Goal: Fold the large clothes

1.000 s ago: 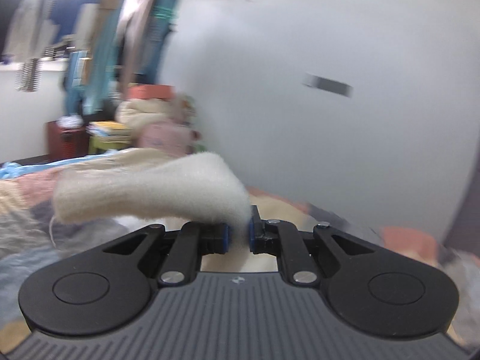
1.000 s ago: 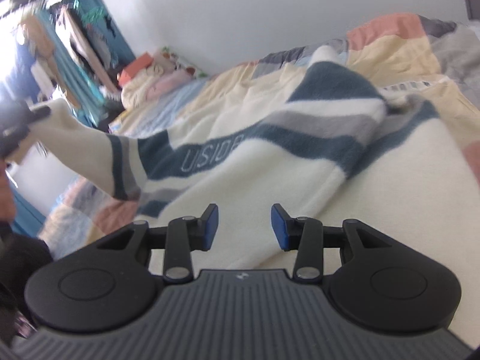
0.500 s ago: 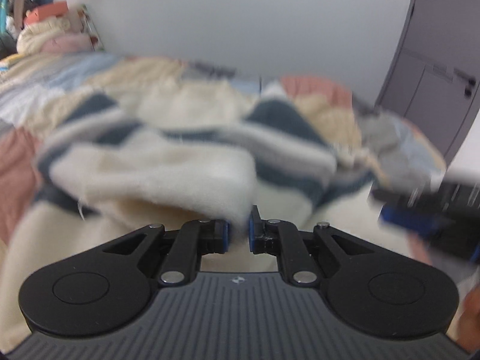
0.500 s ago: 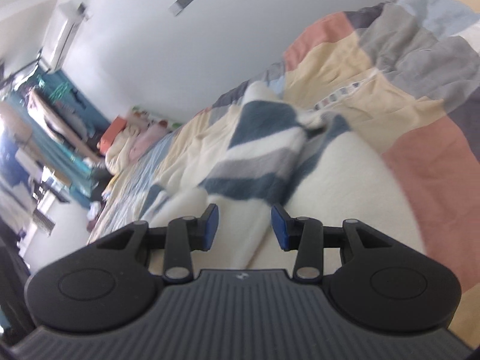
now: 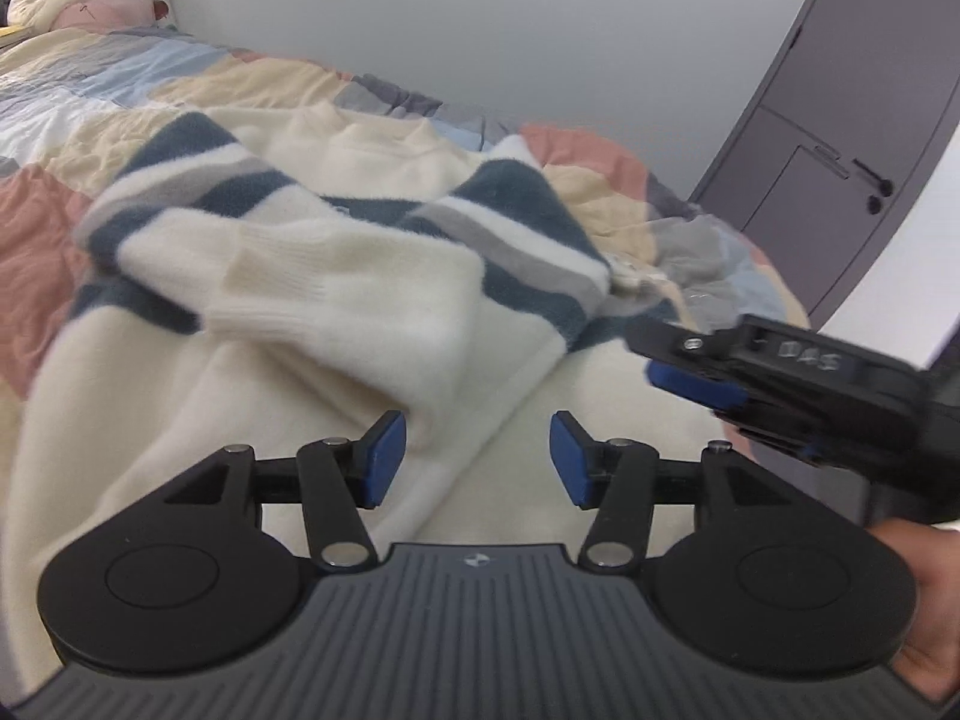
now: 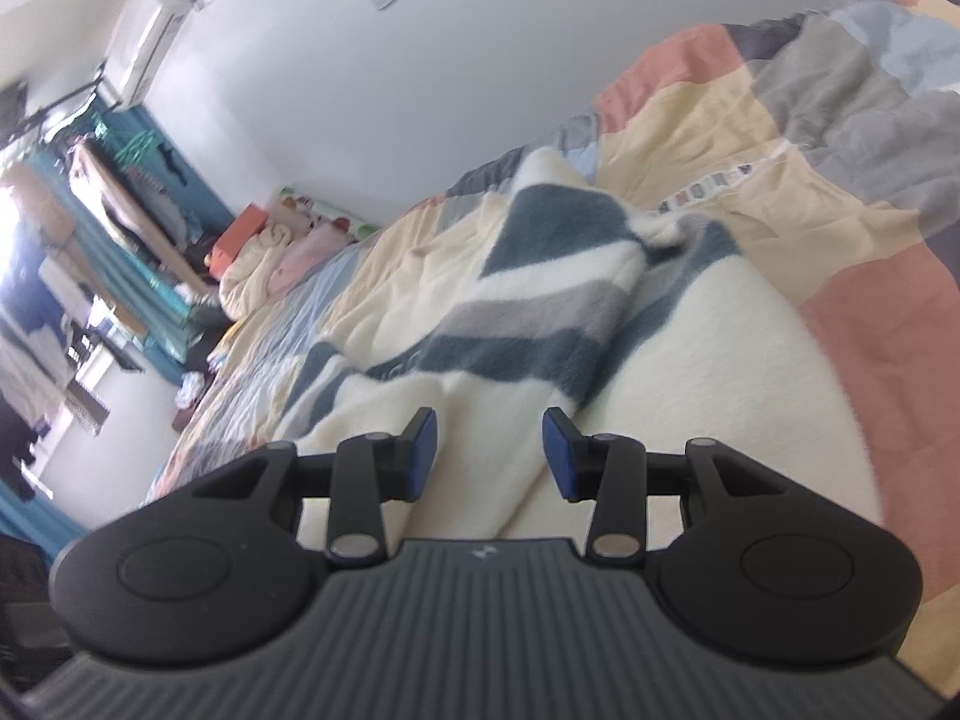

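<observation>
a cream sweater (image 5: 336, 294) with navy and grey stripes is seen spread on a patchwork bed (image 5: 36, 222), filling the middle of both views. in the left wrist view, the left hand-held gripper (image 5: 477, 456) is shown at the lower centre with its blue pads apart; its jaws have just been opening, and the ribbed sleeve cuff (image 5: 282, 276) that was pinched between them a moment ago is now released and laid across the sweater's body at centre left, only loose fabric lying between the pads. by this, one sleeve appears to have been folded inward, so the fold is judged begun but far from finished. the right hand-held gripper (image 5: 696, 387) is seen at the right edge of that view, held by a hand (image 5: 924, 612) at the lower right; in its own view (image 6: 489, 450) its pads stand apart over cream fabric, clamped on nothing. no containers are visible on the bed; only a heap of bedding and soft things (image 6: 270, 258) is seen at the far end, at centre left of the right wrist view.
</observation>
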